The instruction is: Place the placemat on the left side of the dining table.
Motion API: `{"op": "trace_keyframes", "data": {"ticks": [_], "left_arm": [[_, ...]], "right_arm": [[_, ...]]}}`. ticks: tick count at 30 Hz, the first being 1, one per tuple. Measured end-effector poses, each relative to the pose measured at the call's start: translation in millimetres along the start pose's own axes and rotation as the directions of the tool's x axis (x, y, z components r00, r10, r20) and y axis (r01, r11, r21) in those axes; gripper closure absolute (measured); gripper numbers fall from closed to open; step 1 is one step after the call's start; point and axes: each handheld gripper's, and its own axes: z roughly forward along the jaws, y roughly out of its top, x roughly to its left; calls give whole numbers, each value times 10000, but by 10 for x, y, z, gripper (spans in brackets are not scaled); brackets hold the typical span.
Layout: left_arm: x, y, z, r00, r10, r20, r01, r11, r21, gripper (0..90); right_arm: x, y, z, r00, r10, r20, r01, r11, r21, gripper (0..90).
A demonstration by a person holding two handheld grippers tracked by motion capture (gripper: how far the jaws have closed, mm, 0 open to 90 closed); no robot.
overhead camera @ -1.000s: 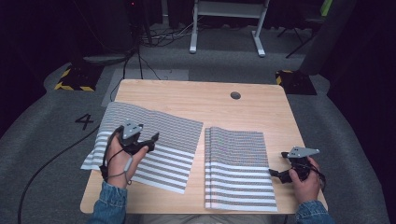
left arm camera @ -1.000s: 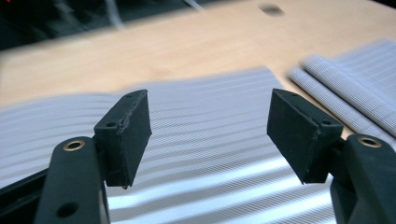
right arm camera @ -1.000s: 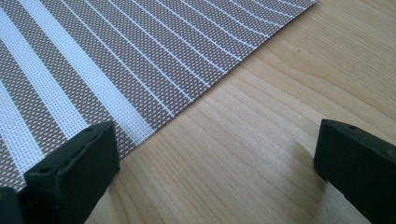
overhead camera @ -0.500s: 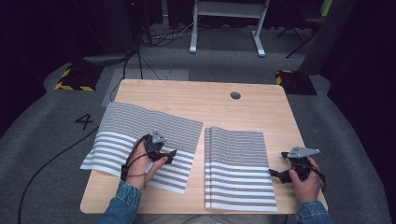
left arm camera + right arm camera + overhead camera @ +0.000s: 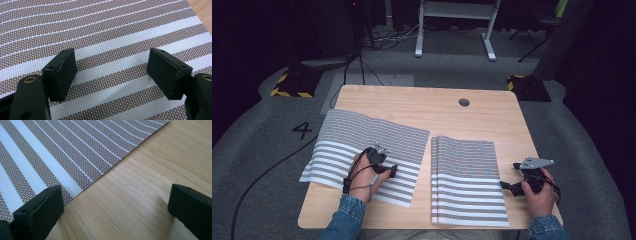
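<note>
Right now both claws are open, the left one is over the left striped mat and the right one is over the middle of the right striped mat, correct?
Not quite. The right claw is at the right mat's right edge, partly over bare table, as the right gripper view shows. The rest holds: both claws are open, and the left claw is over the left mat.

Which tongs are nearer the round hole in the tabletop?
Right. The right tongs sit off the right mat's edge, on the hole's side; the left tongs hover over the left mat, farther off.

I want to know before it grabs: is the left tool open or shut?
Open. The left tool holds its two black jaws wide apart above the striped mat, with nothing between them.
</note>
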Motion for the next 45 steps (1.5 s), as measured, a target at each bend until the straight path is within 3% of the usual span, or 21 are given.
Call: {"op": "trace_keyframes", "data": {"ticks": [7,8,13,16,17,18,21,22,27,28,29,32,35,36,37,38,40,42,43,44,45], "left_arm": [[1,14,3,10000,-45,82,44,9999,110,258],[22,25,9,9998,185,108,-185,9998,14,263],[55,11,10,9998,164,147,-161,9996,-238,323],[109,1,0,9996,225,139,-219,9988,-448,497],[125,-3,0,9998,152,154,-143,9984,-556,497],[173,-13,-10,9999,98,-51,-102,9978,-657,640],[223,-25,-10,10000,50,-58,-54,9968,-802,803],[267,-38,-13,9998,-87,187,103,9959,-897,822],[305,-31,-65,9991,-147,389,193,9925,-1211,858],[310,-12,-133,9987,-176,482,252,9865,-1620,861],[310,-12,-133,9987,-176,482,252,9865,-1620,862],[320,24,-288,9974,-190,695,356,9689,-2447,864],[316,56,-450,9918,290,1246,103,9527,-3036,865],[291,77,-542,9862,759,1471,-227,9424,-3336,865],[291,77,-542,9862,759,1471,-227,9424,-3336,865],[251,95,-620,9768,1155,1805,-456,9351,-3514,865],[232,100,-658,9731,1304,1899,-549,9318,-3587,864],[183,107,-779,9571,1746,2311,-805,9267,-3671,865],[183,107,-779,9571,1746,2311,-805,9267,-3671,864],[157,107,-859,9477,1980,2504,-925,9210,-3784,864],[157,107,-859,9477,1980,2504,-925,9210,-3784,865]], "right_arm": [[1,0,-1,10000,3,6,-3,10000,10,2],[1,0,-1,10000,4,10,-4,10000,11,1],[2,1,0,10000,7,23,-7,10000,12,1],[2,0,0,10000,5,22,-5,10000,13,1],[2,0,0,10000,5,22,-5,10000,13,1],[2,0,0,10000,6,21,-6,10000,13,1],[2,0,0,10000,7,22,-7,10000,13,1],[1,1,0,10000,8,21,-8,10000,12,1],[1,0,0,10000,3,20,-3,10000,14,1],[1,0,0,10000,5,22,-5,10000,14,1],[1,0,0,10000,6,21,-6,10000,14,1],[1,0,0,10000,4,21,-4,10000,13,1],[1,0,0,10000,3,24,-3,10000,15,1],[1,0,0,10000,1,23,-1,10000,14,1],[1,0,0,10000,1,23,-1,10000,14,1],[2,0,0,10000,3,23,-3,10000,13,1],[1,1,0,10000,5,23,-5,10000,14,1],[1,1,0,10000,2,22,-2,10000,14,1],[1,1,0,10000,2,22,-2,10000,14,1],[1,1,0,10000,4,21,-4,10000,15,1],[1,1,0,10000,4,21,-4,10000,15,1]]}}
